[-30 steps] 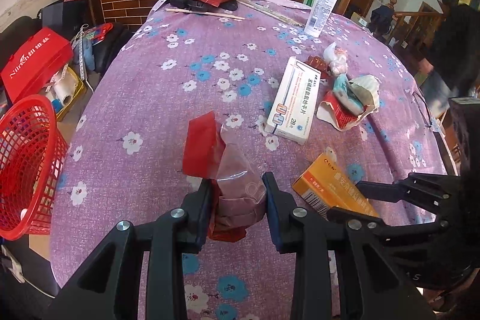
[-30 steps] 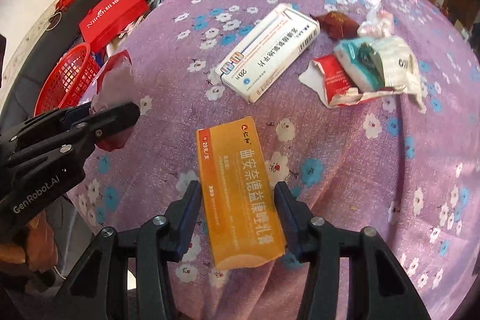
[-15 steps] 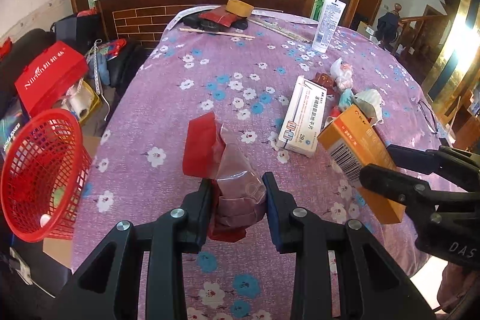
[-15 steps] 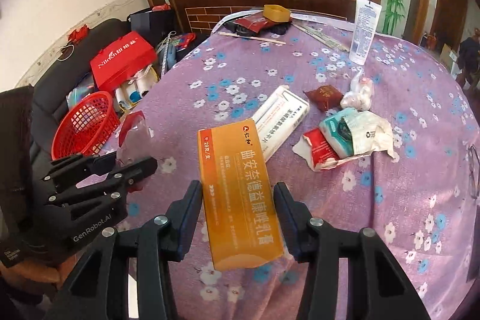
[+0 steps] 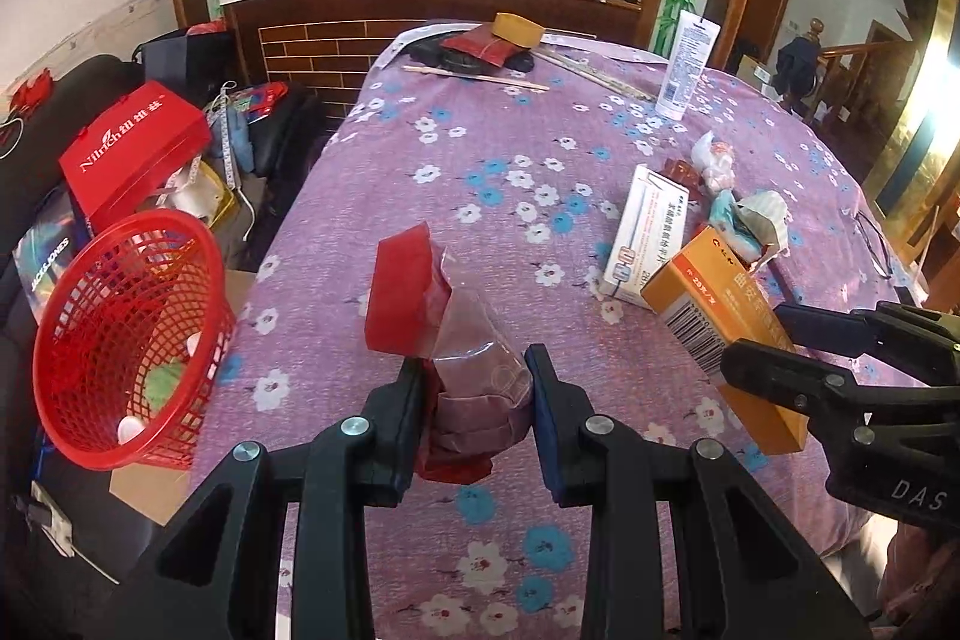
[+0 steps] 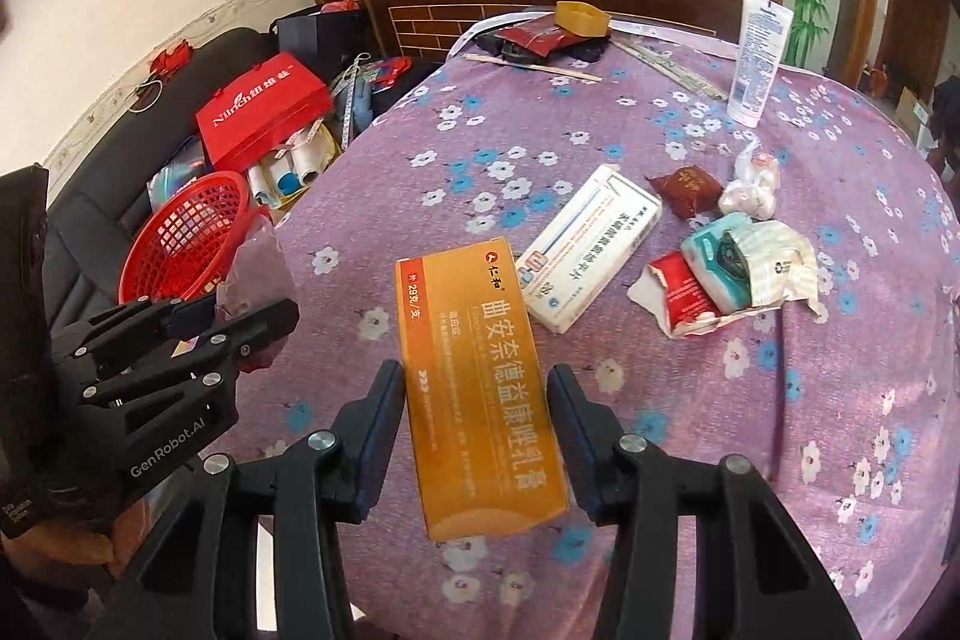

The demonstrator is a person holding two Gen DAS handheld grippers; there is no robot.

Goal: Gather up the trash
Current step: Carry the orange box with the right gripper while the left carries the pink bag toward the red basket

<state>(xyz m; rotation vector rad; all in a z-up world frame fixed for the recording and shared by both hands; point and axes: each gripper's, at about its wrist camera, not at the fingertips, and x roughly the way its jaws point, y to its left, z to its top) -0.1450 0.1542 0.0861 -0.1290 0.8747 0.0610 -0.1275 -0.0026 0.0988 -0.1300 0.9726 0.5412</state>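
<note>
Since a second ago I have both hands up off the table: the orange cardboard medicine box (image 6: 480, 382), which was lying on the cloth then, now hangs clear above it, and more of the room behind shows in both views.

Nearest me, my right gripper (image 6: 474, 430) is clamped on that orange box, its jaws pressing the long sides, the box pointing away from me. My left gripper (image 5: 474, 400) is closed on a crumpled red-and-clear plastic wrapper (image 5: 444, 334), whose red flap sticks up past the fingertips; it too is off the purple flowered tablecloth (image 5: 468, 148).

Further out on the cloth lies a white cardboard medicine box (image 6: 591, 256), just beside a heap of torn red, teal and white packaging (image 6: 726, 274). Behind those sit a small dark red sachet (image 6: 684, 184) and a knotted clear plastic bag (image 6: 750, 187), close together. A white tube (image 6: 757, 58) stands upright near the far edge.

Off the table's left side, lower down, a red plastic mesh basket (image 5: 126, 334) sits tilted, with a few scraps inside. A red paper bag (image 5: 135, 148) stands beyond it.
</note>
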